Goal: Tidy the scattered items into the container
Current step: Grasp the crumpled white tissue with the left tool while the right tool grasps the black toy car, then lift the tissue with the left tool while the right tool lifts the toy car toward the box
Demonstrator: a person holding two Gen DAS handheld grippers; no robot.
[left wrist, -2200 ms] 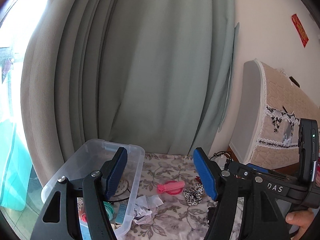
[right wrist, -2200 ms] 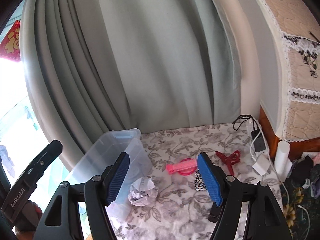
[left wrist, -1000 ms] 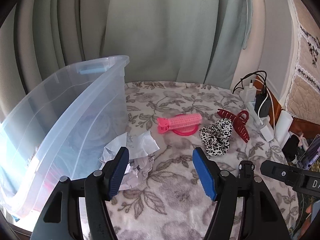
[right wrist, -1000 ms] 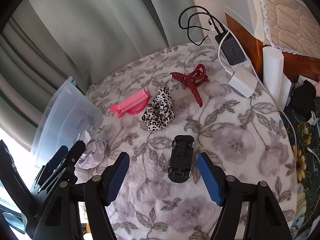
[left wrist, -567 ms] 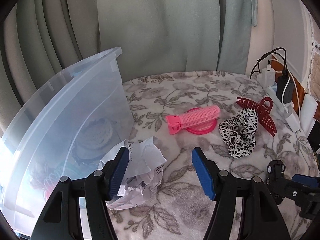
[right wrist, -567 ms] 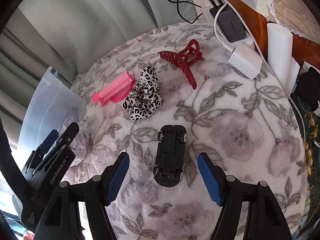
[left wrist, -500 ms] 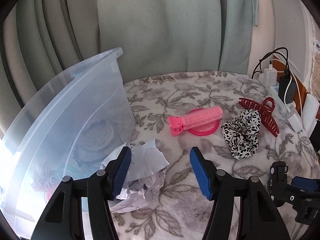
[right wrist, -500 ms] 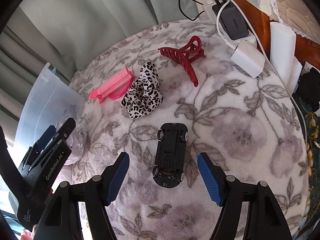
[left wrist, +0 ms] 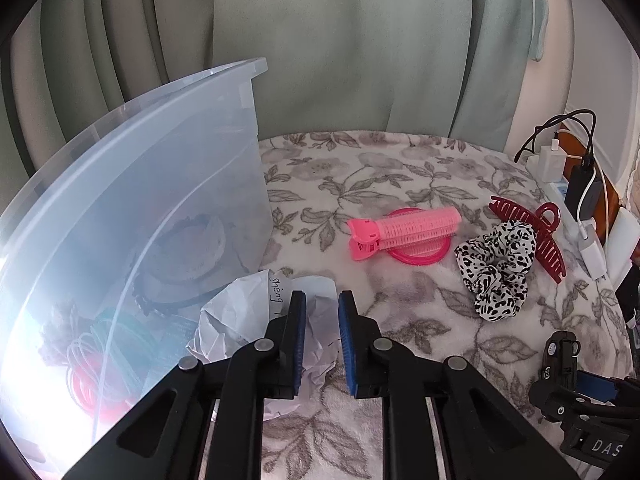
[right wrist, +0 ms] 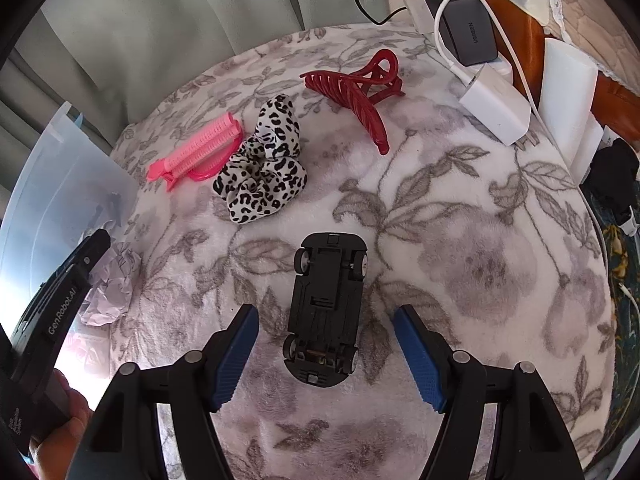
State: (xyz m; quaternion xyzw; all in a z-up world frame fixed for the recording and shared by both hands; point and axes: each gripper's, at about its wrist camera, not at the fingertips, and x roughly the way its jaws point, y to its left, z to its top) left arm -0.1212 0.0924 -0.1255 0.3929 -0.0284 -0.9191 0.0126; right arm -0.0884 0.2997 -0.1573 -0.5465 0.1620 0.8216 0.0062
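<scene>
My left gripper (left wrist: 322, 334) is shut on the crumpled white paper (left wrist: 240, 312), which lies beside the clear plastic container (left wrist: 132, 184). My right gripper (right wrist: 326, 354) is open, its fingers either side of the tail of an upside-down black toy car (right wrist: 326, 300). On the floral blanket lie a pink hair roller clip (left wrist: 404, 230) on a pink ring, a leopard-print scrunchie (left wrist: 496, 270) and a dark red claw clip (left wrist: 536, 236). These also show in the right wrist view: roller clip (right wrist: 196, 156), scrunchie (right wrist: 264, 168), claw clip (right wrist: 360, 88), paper (right wrist: 110, 292).
The container holds several items, among them a round pad and coiled bands. Chargers, cables and a power strip (right wrist: 468, 36) lie at the blanket's far right edge. A white roll (right wrist: 568, 100) stands beside them. Green curtains (left wrist: 340, 40) hang behind.
My left gripper has closed from wide open onto the crumpled paper. My right gripper has moved down closer to the toy car and stays open.
</scene>
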